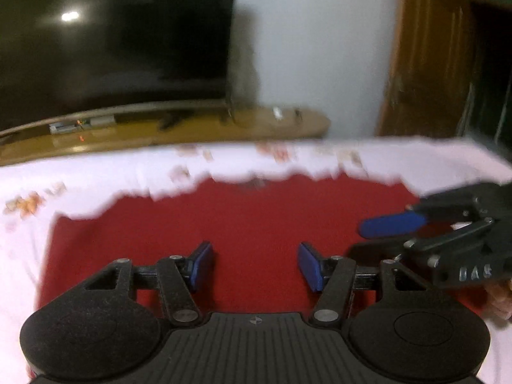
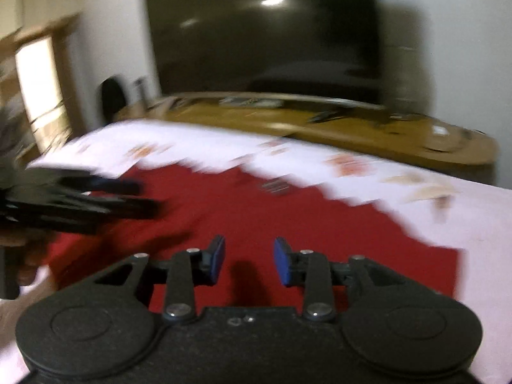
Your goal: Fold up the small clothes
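Note:
A red garment (image 1: 256, 224) lies flat on a pale pink patterned sheet (image 1: 96, 172). It also shows in the right wrist view (image 2: 256, 214). My left gripper (image 1: 256, 264) is open and empty just above the garment's near part. My right gripper (image 2: 249, 260) is open and empty above the garment too. In the left wrist view the right gripper (image 1: 393, 227) comes in from the right edge, over the garment's right side. In the right wrist view the left gripper (image 2: 96, 198) is a blurred dark shape at the left. Both views are motion-blurred.
A wooden TV bench (image 1: 192, 131) runs along the far side of the sheet, with a large dark screen (image 1: 112, 38) on it. A wooden door (image 1: 428, 51) stands at the right. A small dark label (image 2: 275, 187) sits near the garment's far edge.

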Available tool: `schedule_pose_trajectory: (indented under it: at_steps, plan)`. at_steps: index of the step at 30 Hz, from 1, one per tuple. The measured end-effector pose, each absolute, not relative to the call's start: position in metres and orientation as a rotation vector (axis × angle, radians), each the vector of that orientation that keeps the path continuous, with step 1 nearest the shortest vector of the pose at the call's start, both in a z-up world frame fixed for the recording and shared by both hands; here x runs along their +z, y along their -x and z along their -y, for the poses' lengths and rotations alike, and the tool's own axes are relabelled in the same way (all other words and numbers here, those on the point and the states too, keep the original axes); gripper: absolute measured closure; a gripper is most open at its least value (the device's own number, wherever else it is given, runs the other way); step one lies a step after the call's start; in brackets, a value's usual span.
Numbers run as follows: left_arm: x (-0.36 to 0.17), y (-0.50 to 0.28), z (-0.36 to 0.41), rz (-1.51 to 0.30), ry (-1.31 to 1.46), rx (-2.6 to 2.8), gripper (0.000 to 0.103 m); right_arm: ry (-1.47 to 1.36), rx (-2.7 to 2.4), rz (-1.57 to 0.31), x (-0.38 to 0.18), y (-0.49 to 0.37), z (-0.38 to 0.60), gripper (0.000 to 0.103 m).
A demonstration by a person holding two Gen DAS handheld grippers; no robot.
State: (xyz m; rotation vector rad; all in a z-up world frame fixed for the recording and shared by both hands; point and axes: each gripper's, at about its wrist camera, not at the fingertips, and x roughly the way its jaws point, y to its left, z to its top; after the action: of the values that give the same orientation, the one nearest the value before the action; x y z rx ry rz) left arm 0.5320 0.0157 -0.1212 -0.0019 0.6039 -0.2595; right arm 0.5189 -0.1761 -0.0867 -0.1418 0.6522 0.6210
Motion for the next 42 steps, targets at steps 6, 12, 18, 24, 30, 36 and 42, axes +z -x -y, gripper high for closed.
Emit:
schedule_pose_trajectory:
  at_steps: [6,12,18,24,30,36,42]
  plan:
    - [-0.133,-0.511,-0.073,-0.604,-0.001,-0.173,0.044,0.216,0.488,-0.689,-0.101,-0.52,0.207,0.071]
    - [-0.119,-0.503,-0.09,-0.607,0.044,-0.138,0.044,0.219,0.377,-0.713,-0.088,-0.516,0.25,0.075]
    - [-0.111,-0.479,-0.038,-0.587,0.0,-0.23,0.044,0.174,0.535,-0.652,-0.067,-0.472,0.189,0.069]
    - [-0.136,-0.455,-0.037,-0.633,-0.055,-0.199,0.044,0.334,0.591,-0.726,-0.097,-0.444,0.145,0.066]
    - [-0.135,-0.431,-0.085,-0.634,-0.029,-0.146,0.042,0.347,0.467,-0.733,-0.091,-0.431,0.206,0.065]
    - [-0.134,-0.43,-0.097,-0.641,-0.014,-0.101,0.036,0.289,0.361,-0.758,-0.09,-0.427,0.258,0.064]
    - [-0.14,-0.425,-0.109,-0.65,0.008,-0.069,0.036,0.259,0.364,-0.713,-0.077,-0.42,0.248,0.064]
